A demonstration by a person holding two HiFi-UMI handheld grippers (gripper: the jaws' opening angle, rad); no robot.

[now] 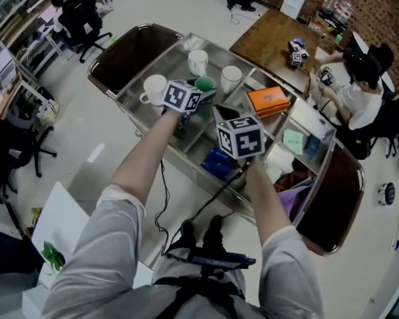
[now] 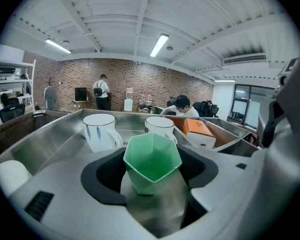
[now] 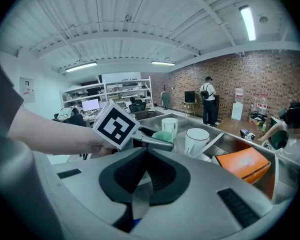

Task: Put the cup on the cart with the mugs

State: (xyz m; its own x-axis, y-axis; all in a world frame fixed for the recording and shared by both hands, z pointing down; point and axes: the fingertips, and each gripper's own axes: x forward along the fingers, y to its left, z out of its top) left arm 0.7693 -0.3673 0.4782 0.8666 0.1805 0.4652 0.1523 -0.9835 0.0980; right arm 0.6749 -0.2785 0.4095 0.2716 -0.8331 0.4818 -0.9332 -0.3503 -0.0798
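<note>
Steel cart (image 2: 55, 134) holds white mugs (image 2: 99, 131); left tool (image 2: 152, 181) pinches the green faceted plastic cup (image 2: 152, 156) low, seemingly light, stiff, slick. Right tool (image 3: 140, 194) is pressed together, empty.

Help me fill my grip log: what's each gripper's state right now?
Left gripper: closed on the green cup.
Right gripper: closed, holding nothing.
</note>
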